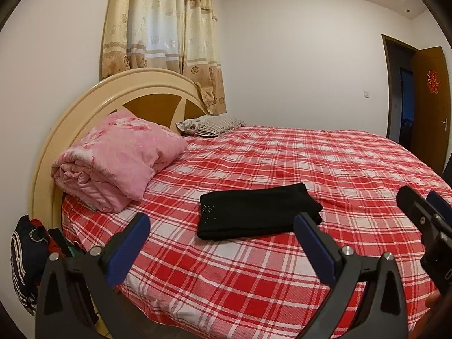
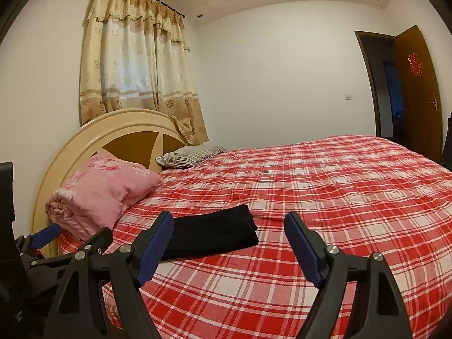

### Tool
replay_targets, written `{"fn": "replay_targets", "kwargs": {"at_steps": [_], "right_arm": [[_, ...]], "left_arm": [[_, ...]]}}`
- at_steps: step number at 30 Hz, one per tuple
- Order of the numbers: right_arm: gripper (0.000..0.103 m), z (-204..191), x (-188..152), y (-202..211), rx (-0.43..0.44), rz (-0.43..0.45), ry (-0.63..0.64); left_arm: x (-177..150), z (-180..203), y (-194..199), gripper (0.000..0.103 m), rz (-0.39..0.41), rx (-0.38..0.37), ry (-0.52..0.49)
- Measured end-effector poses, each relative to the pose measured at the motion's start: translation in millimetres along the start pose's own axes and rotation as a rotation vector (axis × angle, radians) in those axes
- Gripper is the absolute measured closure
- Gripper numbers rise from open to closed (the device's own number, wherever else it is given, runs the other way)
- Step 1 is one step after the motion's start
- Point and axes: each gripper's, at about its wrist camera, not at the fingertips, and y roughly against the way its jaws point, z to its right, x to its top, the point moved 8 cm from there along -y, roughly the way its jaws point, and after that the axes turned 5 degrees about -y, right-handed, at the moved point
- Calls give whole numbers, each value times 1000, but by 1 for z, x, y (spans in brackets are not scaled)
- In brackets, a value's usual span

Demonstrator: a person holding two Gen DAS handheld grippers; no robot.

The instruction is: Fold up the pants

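Firstly, left wrist view: the left claw [image 1: 221, 231] is spread wide, holding nothing and touching nothing. The black pants [image 1: 258, 212] lie folded flat on the red checked bedsheet [image 1: 325, 163], just beyond and between the two blue fingers [image 1: 313, 245], apart from them. A pink quilt [image 1: 118, 158] sits near the headboard [image 1: 93, 96]. The right claw [image 1: 418, 197] shows at the right edge.

Right wrist view: the right claw [image 2: 228, 220] is likewise spread wide and empty. The pants [image 2: 212, 233] lie ahead, partly behind its left finger; contact cannot be told.
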Motion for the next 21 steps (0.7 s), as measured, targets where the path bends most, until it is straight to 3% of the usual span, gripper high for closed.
{"fn": "replay_targets", "kwargs": {"at_steps": [21], "right_arm": [[21,0,-2,0,-2,-3,-1]], "left_arm": [[-2,6,0,0,-5,-2,-3]]}}
